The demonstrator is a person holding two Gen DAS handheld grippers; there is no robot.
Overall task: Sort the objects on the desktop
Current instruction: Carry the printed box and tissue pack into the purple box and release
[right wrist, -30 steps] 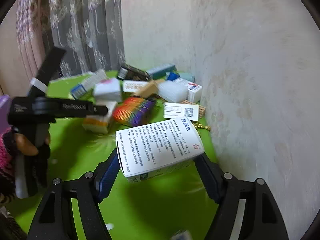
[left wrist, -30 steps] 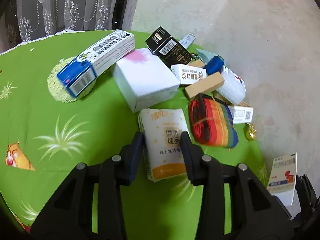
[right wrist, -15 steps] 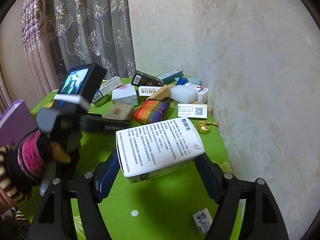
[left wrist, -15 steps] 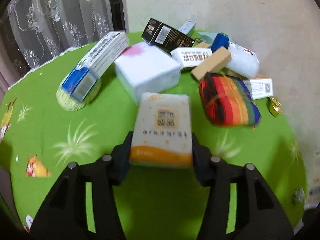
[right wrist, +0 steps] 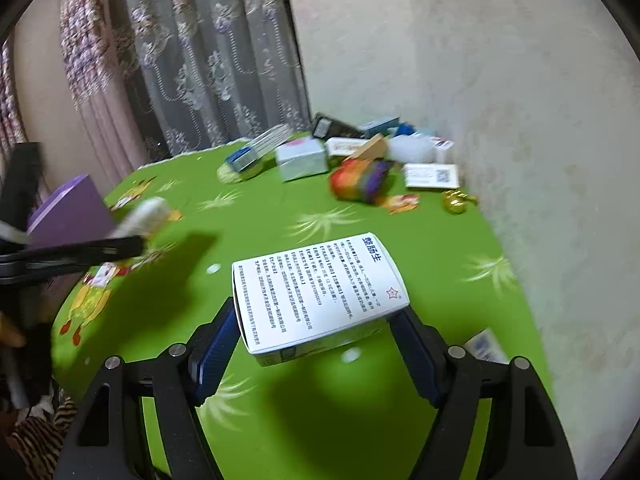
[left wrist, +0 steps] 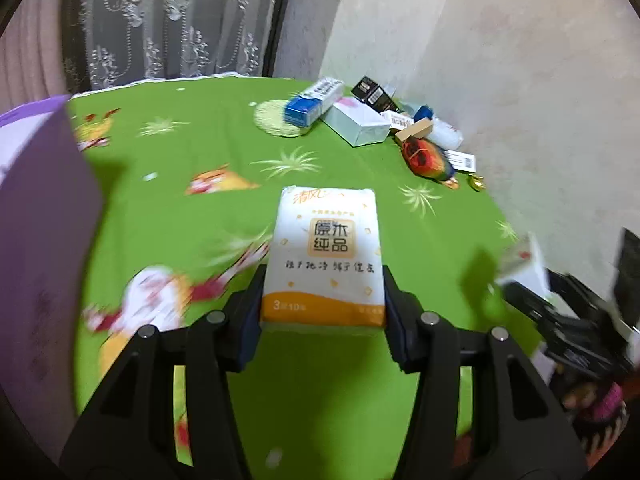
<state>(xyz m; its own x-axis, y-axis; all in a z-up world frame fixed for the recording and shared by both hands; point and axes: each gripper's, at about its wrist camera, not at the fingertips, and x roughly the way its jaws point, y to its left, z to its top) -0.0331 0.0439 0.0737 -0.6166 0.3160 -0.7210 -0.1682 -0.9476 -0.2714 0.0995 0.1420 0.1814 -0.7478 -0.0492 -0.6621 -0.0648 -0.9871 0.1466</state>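
My left gripper is shut on a white and orange tissue pack and holds it above the green tablecloth. My right gripper is shut on a white medicine box with blue print, held above the cloth near the right edge. The left gripper with its pack shows blurred at the left of the right wrist view. The pile of other objects lies far back by the wall: a white box, a blue and white carton, a rainbow pouch.
A purple box stands at the table's left, also in the right wrist view. A gold trinket and a QR-code box lie by the wall. A small blue and white packet lies near the right edge. Curtains hang behind.
My left gripper has lifted the tissue pack and pulled it back and left, away from the pile. The right gripper has backed off slightly, still holding the medicine box.
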